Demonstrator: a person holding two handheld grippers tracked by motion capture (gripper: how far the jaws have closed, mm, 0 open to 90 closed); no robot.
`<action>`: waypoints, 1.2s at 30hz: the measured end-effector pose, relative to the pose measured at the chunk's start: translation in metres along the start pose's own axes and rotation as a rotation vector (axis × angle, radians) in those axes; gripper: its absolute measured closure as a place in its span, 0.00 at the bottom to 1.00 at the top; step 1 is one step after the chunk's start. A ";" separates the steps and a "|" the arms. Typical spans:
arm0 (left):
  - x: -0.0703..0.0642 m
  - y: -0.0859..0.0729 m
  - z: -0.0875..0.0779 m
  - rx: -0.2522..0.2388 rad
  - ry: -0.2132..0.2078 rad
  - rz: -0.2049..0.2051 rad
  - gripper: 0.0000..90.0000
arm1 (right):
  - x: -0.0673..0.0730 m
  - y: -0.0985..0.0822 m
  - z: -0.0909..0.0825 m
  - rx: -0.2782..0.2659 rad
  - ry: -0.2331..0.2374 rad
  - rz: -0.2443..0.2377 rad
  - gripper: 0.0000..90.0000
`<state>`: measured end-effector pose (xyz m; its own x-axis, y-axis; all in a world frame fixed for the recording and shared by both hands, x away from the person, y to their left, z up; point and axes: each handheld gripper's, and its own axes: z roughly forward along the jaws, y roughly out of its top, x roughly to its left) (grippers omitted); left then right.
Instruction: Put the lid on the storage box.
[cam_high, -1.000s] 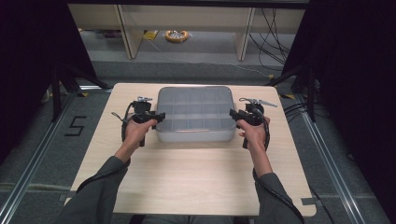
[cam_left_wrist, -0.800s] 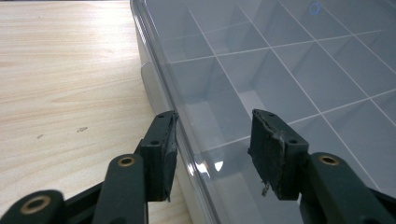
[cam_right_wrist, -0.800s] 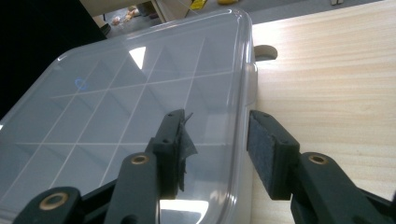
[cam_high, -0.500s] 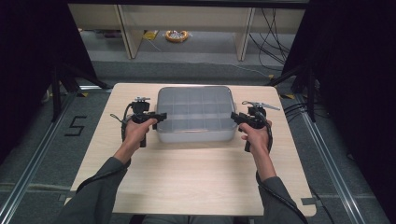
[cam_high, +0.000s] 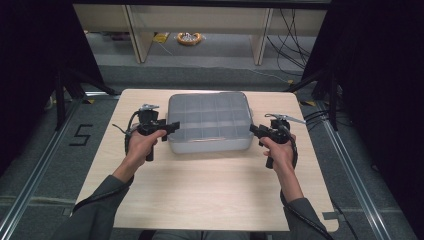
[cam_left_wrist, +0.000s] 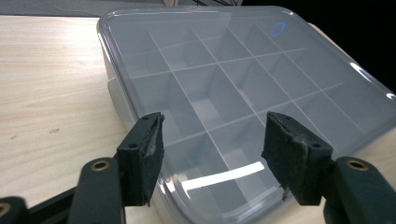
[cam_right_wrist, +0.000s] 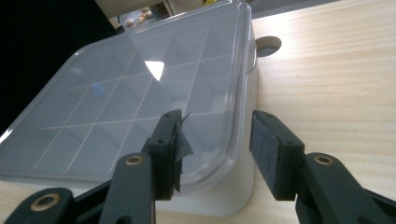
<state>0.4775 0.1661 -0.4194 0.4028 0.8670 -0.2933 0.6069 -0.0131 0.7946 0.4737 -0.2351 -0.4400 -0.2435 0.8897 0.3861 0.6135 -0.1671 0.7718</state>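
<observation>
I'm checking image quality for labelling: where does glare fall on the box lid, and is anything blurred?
Left gripper view: a white streak of glare on the clear lid between the jaws. Right gripper view: a bright patch on the lid. High view: soft overall, the compartment box evenly lit.

Bench (cam_high: 210, 190): pale wood-grain top, matt, we note fine streaks | compartment box (cam_high: 209, 122): grey plastic, smooth; its clear lid (cam_left_wrist: 243, 70) glossy, we log bright glare on it | left gripper (cam_left_wrist: 212, 156) and right gripper (cam_right_wrist: 215, 149): black matt plastic jaws, brass-coloured rivets, rough frayed dark pads (cam_left_wrist: 150, 156).
</observation>
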 end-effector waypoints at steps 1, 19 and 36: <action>0.000 -0.003 -0.005 0.003 -0.009 0.012 0.41 | -0.004 -0.001 0.000 -0.012 0.010 -0.029 0.60; -0.021 -0.064 -0.053 0.020 -0.154 0.088 0.37 | -0.005 -0.029 -0.025 0.004 0.048 0.046 0.54; -0.023 -0.086 -0.050 0.049 -0.186 0.116 0.27 | 0.007 -0.037 -0.035 0.012 0.064 0.024 0.43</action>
<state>0.3820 0.1726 -0.4543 0.5883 0.7517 -0.2981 0.5803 -0.1356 0.8030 0.4234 -0.2373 -0.4484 -0.2757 0.8564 0.4366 0.6287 -0.1829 0.7559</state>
